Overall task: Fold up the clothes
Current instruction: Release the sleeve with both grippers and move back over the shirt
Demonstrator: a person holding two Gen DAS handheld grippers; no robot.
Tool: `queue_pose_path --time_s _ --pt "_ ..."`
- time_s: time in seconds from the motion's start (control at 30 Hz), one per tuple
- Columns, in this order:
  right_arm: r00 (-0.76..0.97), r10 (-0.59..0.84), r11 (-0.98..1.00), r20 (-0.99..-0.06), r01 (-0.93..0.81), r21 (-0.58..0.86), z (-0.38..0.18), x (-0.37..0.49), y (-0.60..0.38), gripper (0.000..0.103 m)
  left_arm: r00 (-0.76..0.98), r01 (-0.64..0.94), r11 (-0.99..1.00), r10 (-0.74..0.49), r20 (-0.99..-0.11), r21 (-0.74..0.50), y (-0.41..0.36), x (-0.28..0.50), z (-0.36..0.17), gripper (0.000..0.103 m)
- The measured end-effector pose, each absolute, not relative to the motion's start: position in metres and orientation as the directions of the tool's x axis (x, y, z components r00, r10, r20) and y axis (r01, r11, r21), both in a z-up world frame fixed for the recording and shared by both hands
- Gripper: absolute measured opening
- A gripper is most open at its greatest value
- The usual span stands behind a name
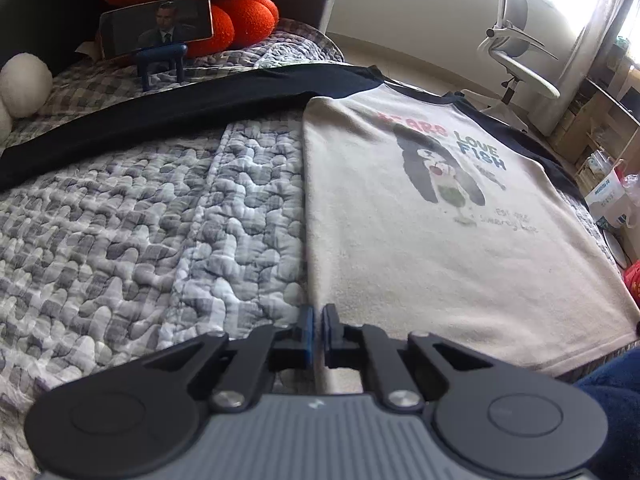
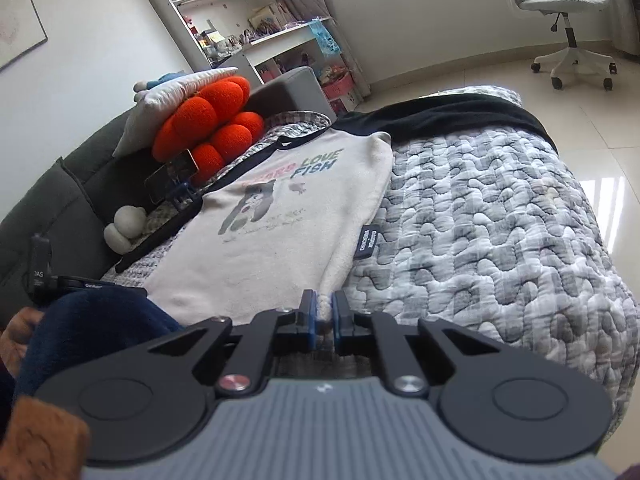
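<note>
Right tongs [image 2: 324, 312] are pinched on the hem corner of the cream shirt [image 2: 280, 220]; left tongs [image 1: 316, 328] are clamped at its other side edge, likely for a lengthwise fold. Shirt lies flat on the quilted bed [image 1: 160, 220], black sleeve [image 1: 160, 108] stretched outward.

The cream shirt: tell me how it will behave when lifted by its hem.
The cream shirt looks soft and fleecy, so it will probably droop. Its dark sleeves lie spread, likely to trail. Both tools, left and right, seem closed on the hem.
</note>
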State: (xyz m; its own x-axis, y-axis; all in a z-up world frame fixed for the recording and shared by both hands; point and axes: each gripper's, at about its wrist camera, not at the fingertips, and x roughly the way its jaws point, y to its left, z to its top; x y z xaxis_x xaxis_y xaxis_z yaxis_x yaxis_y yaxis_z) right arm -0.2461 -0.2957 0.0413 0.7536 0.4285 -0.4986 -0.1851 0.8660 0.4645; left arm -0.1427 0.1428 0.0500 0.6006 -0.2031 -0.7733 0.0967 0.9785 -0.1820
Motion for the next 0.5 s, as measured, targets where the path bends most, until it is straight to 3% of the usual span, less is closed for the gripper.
queue_pose_path --time_s 0.17,0.3,0.5 --pt "0.748 0.417 0.874 -0.516 -0.175 0.452 0.035 -0.250 -0.294 0.010 0.617 0.102 0.981 -0.193 -0.763 -0.165 0.144 -0.149 0.054 0.005" --pt "0.718 0.355 0.906 -0.599 -0.107 0.409 0.006 -0.238 -0.290 0.010 0.604 0.092 0.983 -0.184 -0.775 -0.162 0.144 -0.145 0.037 0.005" --pt "0.721 0.356 0.918 -0.594 -0.151 0.367 0.012 -0.241 -0.288 0.013 0.614 0.085 0.983 -0.182 -0.768 -0.165 0.147 -0.143 0.040 0.010"
